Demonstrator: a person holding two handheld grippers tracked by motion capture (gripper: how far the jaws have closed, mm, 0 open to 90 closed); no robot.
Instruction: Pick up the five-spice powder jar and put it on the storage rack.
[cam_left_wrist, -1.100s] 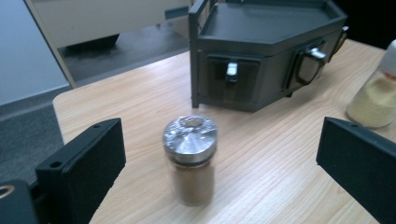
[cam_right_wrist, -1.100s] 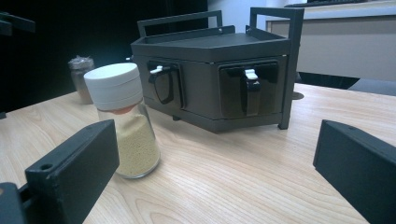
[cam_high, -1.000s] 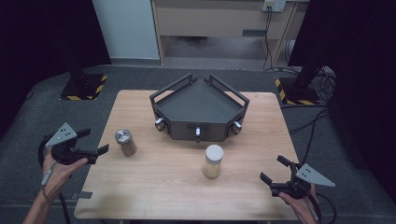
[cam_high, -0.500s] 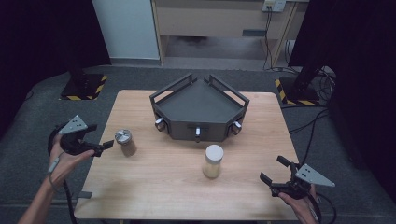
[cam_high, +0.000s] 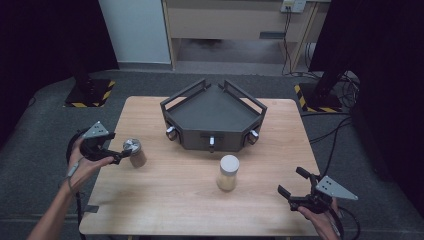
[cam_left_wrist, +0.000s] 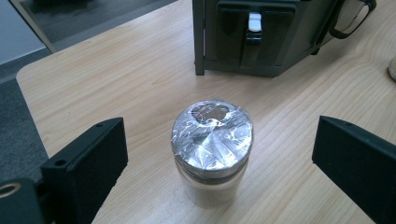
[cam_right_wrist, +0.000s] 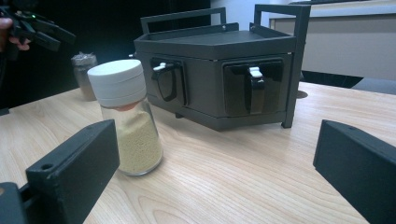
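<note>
A small jar with a shiny foil-wrapped lid (cam_high: 134, 151) (cam_left_wrist: 212, 149) stands upright at the table's left. My left gripper (cam_high: 119, 155) (cam_left_wrist: 219, 163) hovers open just left of it, jaws either side of the jar and not touching it. A taller jar with a white lid (cam_high: 228, 172) (cam_right_wrist: 126, 116), holding yellowish powder, stands near the table's middle. My right gripper (cam_high: 295, 186) (cam_right_wrist: 215, 177) is open at the front right corner, facing that jar from some way off. In the right gripper view the foil-lidded jar (cam_right_wrist: 84, 74) and the left gripper (cam_right_wrist: 39, 30) appear at far left.
A dark three-sided rack (cam_high: 213, 116) (cam_right_wrist: 219, 70) (cam_left_wrist: 261, 32) with raised handles and small latches on its faces sits at the table's back centre. The wooden table (cam_high: 175, 200) has bare room at the front. Cables trail on the grey floor at right.
My left gripper has moved right and forward, from off the table's left edge to the foil-lidded jar. The right gripper and both jars have stayed put.
</note>
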